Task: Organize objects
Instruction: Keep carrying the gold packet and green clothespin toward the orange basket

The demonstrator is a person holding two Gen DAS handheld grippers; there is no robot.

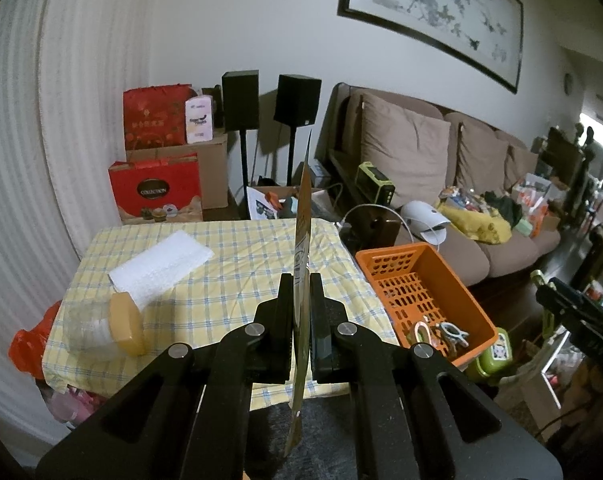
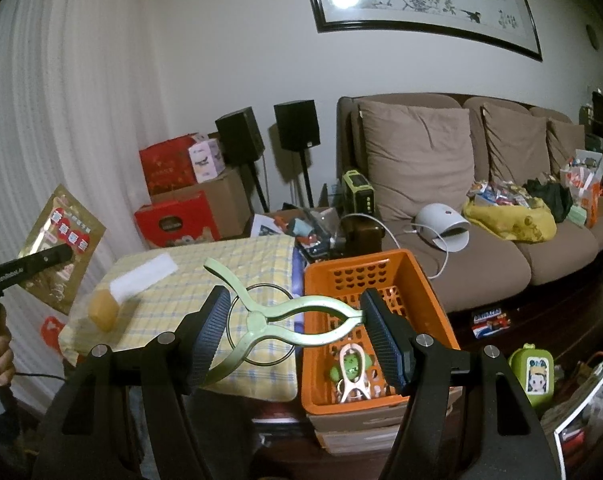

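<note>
Clamped edge-on in the left gripper [image 1: 301, 284], a gold packet [image 1: 303, 216] stands above the checked table [image 1: 229, 280]. Right gripper [image 2: 293, 320] holds a green clip [image 2: 277, 320] between wide jaws, just left of the orange basket [image 2: 425, 280] holding more clips [image 2: 351, 372].

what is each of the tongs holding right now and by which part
Left tongs: shut on the gold packet, gripped near its lower edge. Right tongs: the green clip, spanned by its ends.
</note>
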